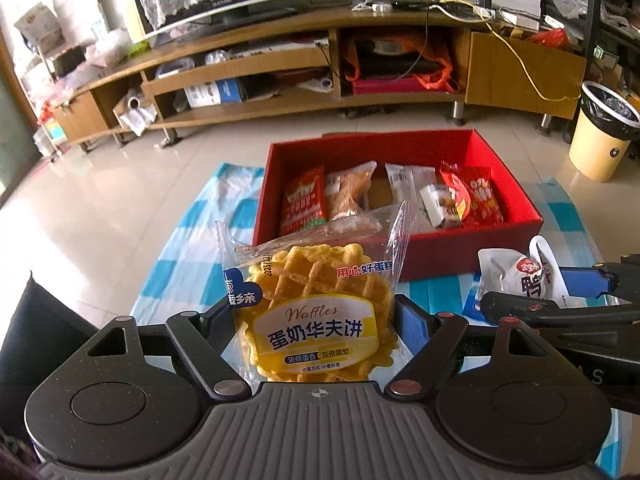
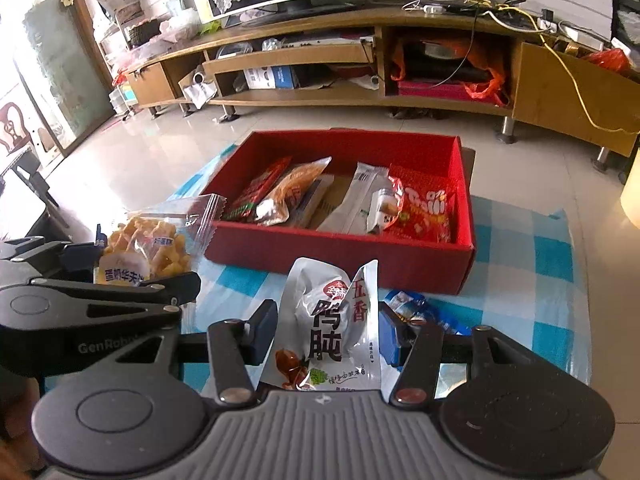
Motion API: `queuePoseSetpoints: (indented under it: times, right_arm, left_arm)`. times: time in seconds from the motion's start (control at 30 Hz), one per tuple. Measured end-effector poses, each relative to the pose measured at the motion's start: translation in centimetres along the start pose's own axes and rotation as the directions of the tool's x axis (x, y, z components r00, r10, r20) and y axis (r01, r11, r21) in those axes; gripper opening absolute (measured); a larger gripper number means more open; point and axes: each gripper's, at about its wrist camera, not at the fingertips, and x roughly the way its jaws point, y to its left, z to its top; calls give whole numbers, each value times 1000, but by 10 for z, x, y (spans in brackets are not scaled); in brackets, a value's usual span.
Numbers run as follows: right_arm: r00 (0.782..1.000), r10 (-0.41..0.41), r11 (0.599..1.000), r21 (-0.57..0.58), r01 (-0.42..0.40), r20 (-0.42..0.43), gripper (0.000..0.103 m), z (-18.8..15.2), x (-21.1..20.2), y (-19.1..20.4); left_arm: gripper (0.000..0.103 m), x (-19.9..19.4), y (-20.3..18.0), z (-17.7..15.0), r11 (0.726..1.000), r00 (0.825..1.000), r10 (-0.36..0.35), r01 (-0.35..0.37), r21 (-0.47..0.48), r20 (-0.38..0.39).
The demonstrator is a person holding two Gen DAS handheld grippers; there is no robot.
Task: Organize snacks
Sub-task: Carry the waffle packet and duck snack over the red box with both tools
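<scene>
A: Item one, left gripper (image 1: 316,320). State?

B: Closed on the waffle packet (image 1: 316,316), pads pressed on its two sides, packet upright with its clear sealed top pointing up the frame. Held above the blue-checked cloth (image 1: 180,276).

A: Item two, right gripper (image 2: 324,334).

B: Clamped on the white duck-gizzard pouch (image 2: 332,328), narrower than the waffle, long axis upright between the pads. Also off the cloth.

A: Destination?

B: Red box (image 1: 432,252), open-topped, straight ahead and above both grippers in each frame. Contents: a red packet (image 1: 302,200) at the left, a brown snack bag (image 1: 348,192) next to it, a grey wrapper (image 1: 408,184) at centre, a red candy bag (image 1: 480,196) at the right.

A: The relation that mattered for the next move?

B: Both packets sat just short of the box's near wall, which ran across the frame. The waffle lined up with the box's left half, the pouch with its centre-right. Neither hand looked clearly nearer. Bare floor showed mid-box, probably the easiest spot.

A: Leftovers?

B: A blue wrapper (image 2: 416,308) lay on the cloth near the box's front wall.
</scene>
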Motion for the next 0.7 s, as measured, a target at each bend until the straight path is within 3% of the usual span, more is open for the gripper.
queuePoseSetpoints:
  times: [0.47, 0.7]
  right_arm:
    - [997, -35, 999, 24, 33, 70, 49, 23, -2, -4]
    - [985, -120, 993, 11, 119, 125, 49, 35, -4, -3]
  left_arm:
    - [84, 4, -1, 25, 1000, 999, 3, -2, -25, 46]
    - [84, 10, -5, 39, 999, 998, -1, 3, -40, 62]
